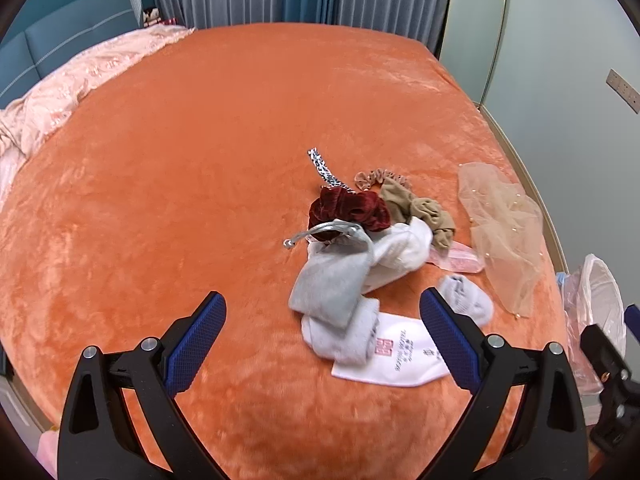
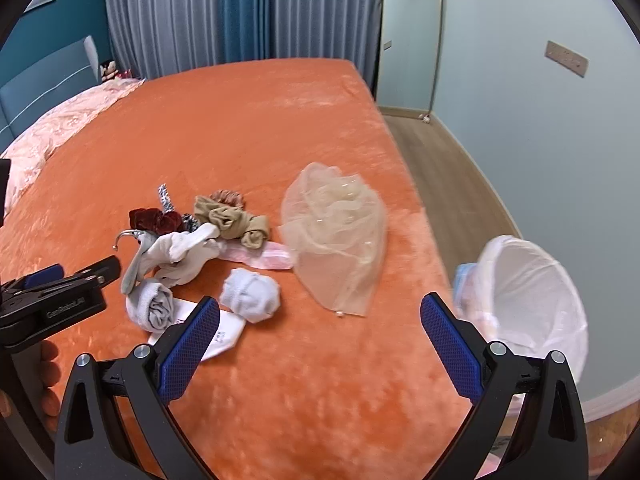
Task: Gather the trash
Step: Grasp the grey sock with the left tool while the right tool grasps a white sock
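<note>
A pile lies on the orange bed point(image 1: 180, 168): grey socks point(image 1: 332, 292), a white sock point(image 1: 400, 256), a balled sock point(image 1: 468, 296), a dark red scrunchie point(image 1: 348, 208), tan stockings point(image 1: 424, 212), a white paper packet point(image 1: 400, 360), a pink wrapper point(image 1: 460, 260) and a beige mesh net point(image 1: 504, 232). My left gripper point(image 1: 322, 320) is open just before the grey socks and holds nothing. My right gripper point(image 2: 320, 324) is open and empty over bare blanket, near the balled sock point(image 2: 250, 294) and the net point(image 2: 336, 232). A white-lined trash bin point(image 2: 532, 292) stands right of the bed.
A pink quilt point(image 1: 72, 88) lies at the bed's left, before a blue headboard point(image 1: 60, 32). Curtains point(image 2: 200, 16) hang behind. Wood floor point(image 2: 440, 168) and a pale wall point(image 2: 540, 120) run along the right. The left gripper shows in the right wrist view point(image 2: 60, 292).
</note>
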